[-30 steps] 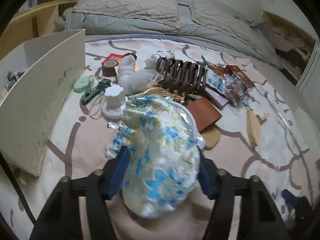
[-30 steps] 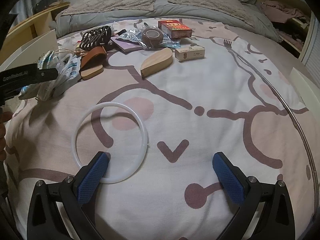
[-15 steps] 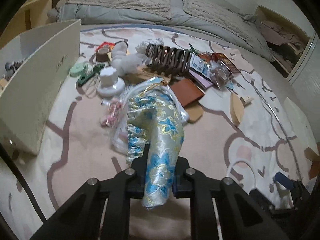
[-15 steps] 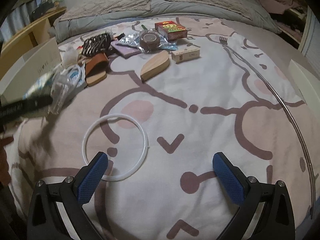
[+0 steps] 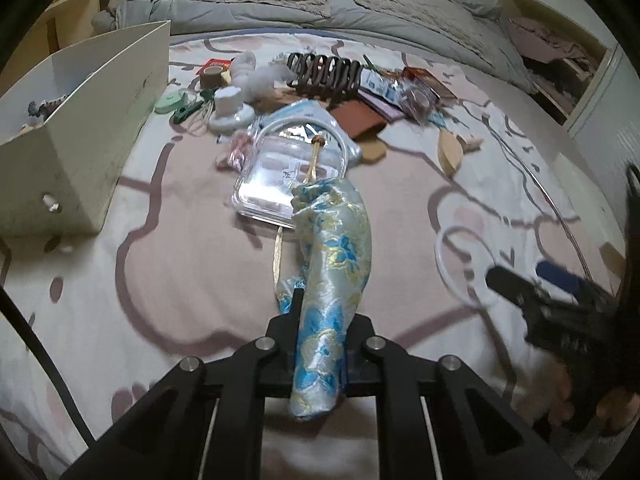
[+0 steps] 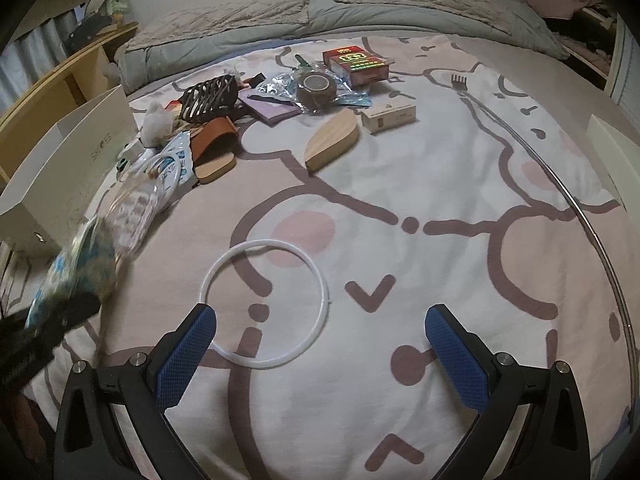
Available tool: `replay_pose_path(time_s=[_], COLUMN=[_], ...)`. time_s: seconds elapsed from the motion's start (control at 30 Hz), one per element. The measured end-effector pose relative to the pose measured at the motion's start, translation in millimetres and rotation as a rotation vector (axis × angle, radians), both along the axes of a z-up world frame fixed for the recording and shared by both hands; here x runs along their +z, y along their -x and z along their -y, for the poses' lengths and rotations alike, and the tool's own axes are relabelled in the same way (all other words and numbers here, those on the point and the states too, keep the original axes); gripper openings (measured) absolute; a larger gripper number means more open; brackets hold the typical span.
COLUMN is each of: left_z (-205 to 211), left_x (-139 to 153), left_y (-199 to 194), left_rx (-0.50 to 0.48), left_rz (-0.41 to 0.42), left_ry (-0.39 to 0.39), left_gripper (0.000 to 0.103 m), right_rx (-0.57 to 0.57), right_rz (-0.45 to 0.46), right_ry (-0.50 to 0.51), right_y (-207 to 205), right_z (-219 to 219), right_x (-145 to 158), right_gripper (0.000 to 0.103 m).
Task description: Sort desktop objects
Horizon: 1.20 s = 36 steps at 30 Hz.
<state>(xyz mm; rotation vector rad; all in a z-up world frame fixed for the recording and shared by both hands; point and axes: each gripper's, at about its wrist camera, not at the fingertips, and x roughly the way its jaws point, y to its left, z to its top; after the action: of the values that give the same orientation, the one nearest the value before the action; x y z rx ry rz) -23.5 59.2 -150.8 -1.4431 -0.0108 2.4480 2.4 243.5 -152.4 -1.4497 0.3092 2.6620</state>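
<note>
Our left gripper (image 5: pixel 320 344) is closing, its jaws pinched on the brocade pouch (image 5: pixel 332 264), whose long axis runs straight ahead toward the clutter. The white box (image 5: pixel 100 120) lies ahead-left of the pouch on the bed. Our right gripper (image 6: pixel 320 344) hangs open over the white ring (image 6: pixel 264 304).

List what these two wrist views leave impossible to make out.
- Left gripper pads: left wrist view, buried in the brocade pouch they pinch.
- Pouch's contents: the fabric hides them.
- White box interior: left wrist view, mostly behind its near wall.
- Clear plastic case: its printing is too small and glare-washed.
- Pouch in the right wrist view: motion-blurred.
- Right gripper: left wrist view, blurred near the edge.
</note>
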Motion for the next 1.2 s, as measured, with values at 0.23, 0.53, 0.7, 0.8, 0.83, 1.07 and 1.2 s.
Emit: replay_pose_path(time_s=[0.23, 0.53, 0.7, 0.8, 0.83, 1.07, 1.2], left_z=[7.0, 16.0, 22.1, 17.7, 15.7, 6.2, 2.8], left_x=[-1.0, 20.3, 27.7, 31.0, 31.1, 9.6, -2.3], left_y=[-15.6, -24.0, -21.7, -23.8, -24.5, -21.0, -19.4], left_rx=[-0.006, 0.002, -0.012, -0.057, -0.058, 0.029, 0.056], left_rz=[0.053, 0.010, 0.033, 0.049, 0.048, 0.087, 0.121], left_ry=[-0.057, -0.171, -0.285, -0.333, -0.324, -0.166, -0.149], left_gripper=[0.037, 0.079, 0.089, 0.090, 0.091, 0.091, 0.091], right_rx=[0.013, 0.031, 0.056, 0.067, 0.069, 0.101, 0.090], right_rz=[0.008, 0.008, 0.007, 0.011, 0.012, 0.021, 0.013], right_ry=[0.005, 0.017, 0.034, 0.042, 0.046, 0.039, 0.047], right_y=[1.5, 4.1, 6.9, 9.0, 9.3, 10.6, 7.2], right_z=[6.0, 11.5, 13.1, 12.7, 12.3, 6.8, -3.6], right_x=[-1.6, -1.0, -0.2, -0.7, -0.9, -1.3, 1.8], right_gripper=[0.103, 0.103, 0.103, 0.103, 0.103, 0.103, 0.103])
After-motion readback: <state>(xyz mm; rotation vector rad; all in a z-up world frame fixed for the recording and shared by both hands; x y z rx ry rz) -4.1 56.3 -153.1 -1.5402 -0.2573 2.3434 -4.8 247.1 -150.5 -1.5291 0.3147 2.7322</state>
